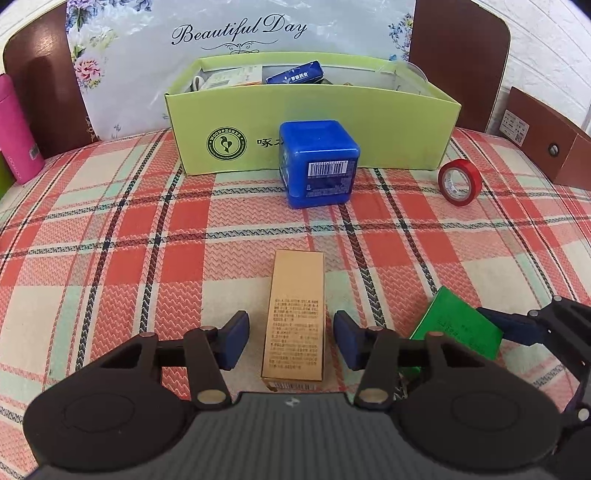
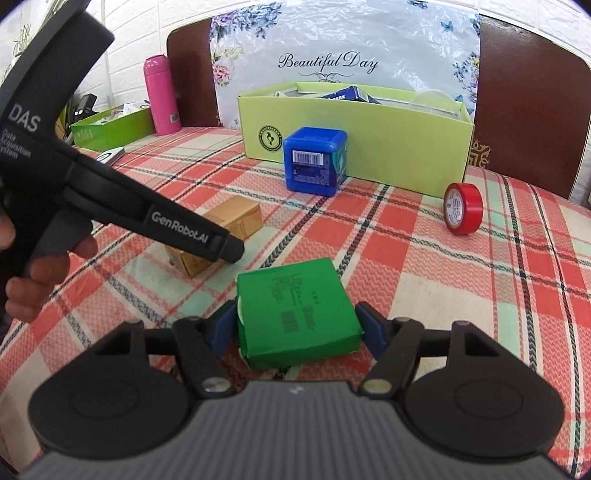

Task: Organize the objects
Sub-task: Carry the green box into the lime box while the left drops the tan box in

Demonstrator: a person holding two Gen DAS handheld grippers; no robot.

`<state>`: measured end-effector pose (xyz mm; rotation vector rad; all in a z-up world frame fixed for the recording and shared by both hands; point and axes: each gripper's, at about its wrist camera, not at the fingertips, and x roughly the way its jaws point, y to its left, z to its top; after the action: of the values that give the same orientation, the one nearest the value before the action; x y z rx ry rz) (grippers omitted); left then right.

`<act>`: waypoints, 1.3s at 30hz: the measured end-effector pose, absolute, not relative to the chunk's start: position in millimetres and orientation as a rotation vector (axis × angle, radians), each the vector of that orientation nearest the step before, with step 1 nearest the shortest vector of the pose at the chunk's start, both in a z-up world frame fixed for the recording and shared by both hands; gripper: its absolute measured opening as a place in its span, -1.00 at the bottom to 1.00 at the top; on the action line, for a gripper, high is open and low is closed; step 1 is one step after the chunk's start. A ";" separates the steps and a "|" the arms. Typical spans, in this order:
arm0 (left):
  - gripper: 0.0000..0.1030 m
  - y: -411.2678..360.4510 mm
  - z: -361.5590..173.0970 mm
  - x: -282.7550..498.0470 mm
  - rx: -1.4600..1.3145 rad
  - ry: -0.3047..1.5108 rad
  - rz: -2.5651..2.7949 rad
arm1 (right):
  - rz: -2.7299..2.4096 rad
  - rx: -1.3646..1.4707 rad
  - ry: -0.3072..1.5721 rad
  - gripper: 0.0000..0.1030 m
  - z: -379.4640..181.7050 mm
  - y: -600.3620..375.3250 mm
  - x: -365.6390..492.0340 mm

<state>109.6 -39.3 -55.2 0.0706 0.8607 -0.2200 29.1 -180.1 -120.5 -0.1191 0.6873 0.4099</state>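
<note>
I have both tongs over the plaid tablecloth (image 1: 110,229). The left gripper (image 1: 291,339) stands open around a gold carton (image 1: 297,317) lying flat; there is a clear gap between each blue pad and the carton's sides. Its top face carries dense small print I cannot read. The right gripper (image 2: 297,330) straddles a green box (image 2: 295,310). Its right pad touches the box's edge and its left pad sits at the box's left corner, but I cannot tell whether they are pressing, so I cannot call it a grip. The box shows dark print and a barcode too faint to read, and its near end is cut off behind the gripper body.

Ahead stands a long lime-green open box (image 1: 314,122) with a round "WOODPECKER" emblem and Chinese characters, partly hidden behind a blue cube container (image 1: 319,162). The cube bears a white barcode label; the text beneath it is too small. Inside the lime box a blue pack (image 1: 295,75) with Chinese writing pokes up; the other contents are hard to make out. A red tape roll (image 1: 460,181) stands on edge to the right. Behind, a floral bag (image 1: 240,33) reads "Beautiful Day".

In the right wrist view, the left tool's handle reads "DAS Data Acquisition System" and "GenRobot.AI", held by a hand (image 2: 40,273). A pink bottle (image 2: 160,96) stands far left, label illegible.
</note>
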 end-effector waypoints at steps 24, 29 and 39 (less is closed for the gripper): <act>-0.35 -27.4 25.8 122.3 0.018 0.668 -0.289 | 0.384 -0.014 0.544 0.27 -59.1 -198.6 52.7; -0.35 -32.4 57.3 147.8 -0.029 0.605 -0.332 | 0.335 -0.093 0.443 0.27 -33.8 -194.6 79.1; -0.35 -53.8 84.8 226.3 -0.057 0.568 -0.359 | 0.196 -0.224 0.328 0.27 -6.9 -181.5 168.4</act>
<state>226.3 -53.8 84.8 -0.0571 0.5681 -0.3586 168.3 -181.5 -6.9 -0.2242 0.3285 0.1962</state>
